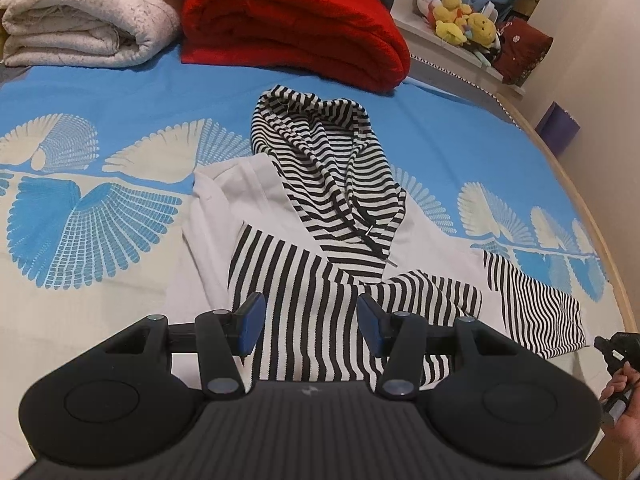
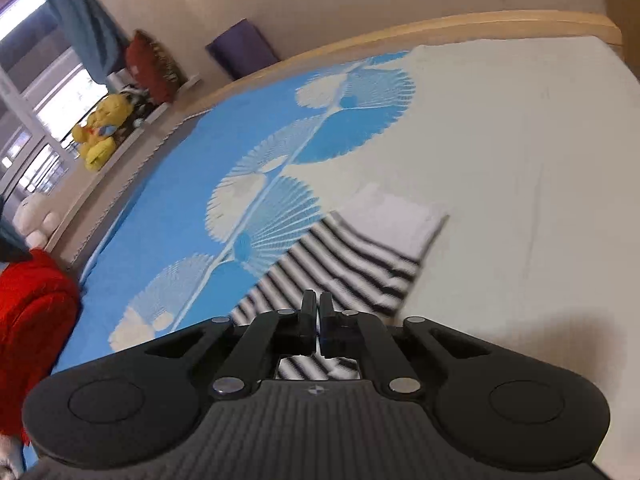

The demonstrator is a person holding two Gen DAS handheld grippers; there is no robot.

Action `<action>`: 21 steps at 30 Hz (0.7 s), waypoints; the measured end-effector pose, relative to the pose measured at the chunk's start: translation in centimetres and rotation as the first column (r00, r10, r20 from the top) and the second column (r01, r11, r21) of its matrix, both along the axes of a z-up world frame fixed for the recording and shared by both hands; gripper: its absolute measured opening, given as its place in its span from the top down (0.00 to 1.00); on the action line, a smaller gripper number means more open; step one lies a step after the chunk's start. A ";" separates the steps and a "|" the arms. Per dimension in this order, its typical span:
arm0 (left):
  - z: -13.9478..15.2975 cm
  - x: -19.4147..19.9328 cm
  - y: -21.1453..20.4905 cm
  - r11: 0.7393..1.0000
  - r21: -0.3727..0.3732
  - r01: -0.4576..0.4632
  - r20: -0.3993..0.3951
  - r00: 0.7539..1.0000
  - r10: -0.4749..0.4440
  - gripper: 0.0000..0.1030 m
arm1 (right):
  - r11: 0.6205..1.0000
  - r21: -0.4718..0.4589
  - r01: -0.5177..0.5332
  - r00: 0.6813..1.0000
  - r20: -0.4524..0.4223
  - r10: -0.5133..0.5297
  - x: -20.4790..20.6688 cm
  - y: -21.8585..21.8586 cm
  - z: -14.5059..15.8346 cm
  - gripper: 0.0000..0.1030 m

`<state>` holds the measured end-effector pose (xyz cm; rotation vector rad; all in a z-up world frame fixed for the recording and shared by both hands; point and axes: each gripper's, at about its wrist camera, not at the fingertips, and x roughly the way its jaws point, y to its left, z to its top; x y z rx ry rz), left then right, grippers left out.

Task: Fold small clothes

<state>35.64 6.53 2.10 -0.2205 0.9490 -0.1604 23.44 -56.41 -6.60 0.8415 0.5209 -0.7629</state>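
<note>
Ahead of the left tongs [image 1: 308, 322], a small hooded top [image 1: 320, 208] is seen spread on the bed [image 1: 120, 92], hood farthest away. One striped sleeve [image 1: 280, 304] has already been laid across the white body, and part of it lies between and below the left tongs, which stand about half open with nothing gripped. To their right, the other sleeve [image 1: 536, 304] is stretched out toward the bed's edge, unfolded. In the right wrist view the right tongs [image 2: 316, 320] are seen closed, with striped cloth [image 2: 344, 264] running from under their tips outward (the sleeve appears to be pinched, though the contact itself is hidden). The fold is judged roughly a third done: the second sleeve and the body fold remain. No container is visible; only folded blankets [image 1: 288, 20] lie beyond the garment.
</note>
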 end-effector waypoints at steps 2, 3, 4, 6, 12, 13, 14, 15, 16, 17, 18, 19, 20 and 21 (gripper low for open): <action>-0.1 0.1 -0.3 1.000 0.004 0.000 -0.002 1.000 0.000 0.46 | 0.998 0.048 0.033 0.999 -0.009 -0.033 -0.5 -1.1 -1.0 0.87; -0.2 0.2 -0.4 1.000 0.007 0.001 -0.003 1.000 -0.001 0.46 | 0.997 0.063 0.042 0.999 -0.013 -0.041 -0.6 -1.5 -1.5 0.81; -0.3 0.2 -0.5 1.000 0.009 0.002 -0.005 1.000 -0.002 0.46 | 0.996 0.068 0.053 0.998 -0.023 -0.052 -0.6 -1.9 -1.9 0.70; -0.6 0.3 -0.8 1.000 0.018 0.009 -0.010 1.000 -0.008 0.46 | 0.995 0.078 0.068 0.997 -0.035 -0.066 -0.5 -2.6 -2.8 0.66; -1.1 0.6 -1.4 0.999 0.038 0.025 -0.016 1.000 -0.024 0.46 | 0.987 0.138 0.080 0.997 -0.018 -0.078 0.4 -4.4 -5.2 0.66; -1.2 0.6 -1.4 0.999 0.040 0.023 -0.017 1.000 -0.023 0.46 | 0.987 0.137 0.081 0.997 -0.017 -0.079 0.5 -4.5 -5.4 0.66; -1.2 0.7 -1.3 0.999 0.041 0.021 -0.019 1.000 -0.020 0.46 | 0.989 0.128 0.080 0.997 -0.010 -0.079 0.7 -4.5 -5.5 0.66; -1.3 0.7 -1.2 0.999 0.041 0.018 -0.021 1.000 -0.017 0.46 | 0.990 0.121 0.077 0.997 -0.007 -0.077 0.9 -4.5 -5.5 0.66; -1.3 0.8 -1.2 0.999 0.041 0.015 -0.022 1.000 -0.014 0.46 | 0.990 0.115 0.076 0.997 -0.005 -0.075 1.1 -4.5 -5.5 0.67; -1.3 0.8 -1.1 0.999 0.041 0.013 -0.022 1.000 -0.012 0.46 | 0.991 0.111 0.079 0.997 -0.003 -0.079 1.3 -4.4 -5.5 0.78; -1.3 0.8 -1.0 0.999 0.040 0.012 -0.021 1.000 -0.011 0.46 | 0.991 0.111 0.080 0.997 -0.001 -0.081 1.3 -4.4 -5.5 0.87; -1.3 0.8 -1.0 0.999 0.039 0.011 -0.020 1.000 -0.010 0.46 | 0.991 0.107 0.083 0.996 0.000 -0.084 1.4 -4.4 -5.4 0.97; -1.2 0.8 -0.9 0.999 0.037 0.010 -0.019 1.000 -0.010 0.46 | 0.992 0.087 0.091 0.996 0.002 -0.091 1.4 -4.2 -5.1 0.97; -1.2 0.8 -0.7 0.999 0.035 0.008 -0.018 1.000 -0.008 0.46 | 0.993 0.063 0.098 0.995 0.003 -0.098 1.5 -4.1 -4.6 0.97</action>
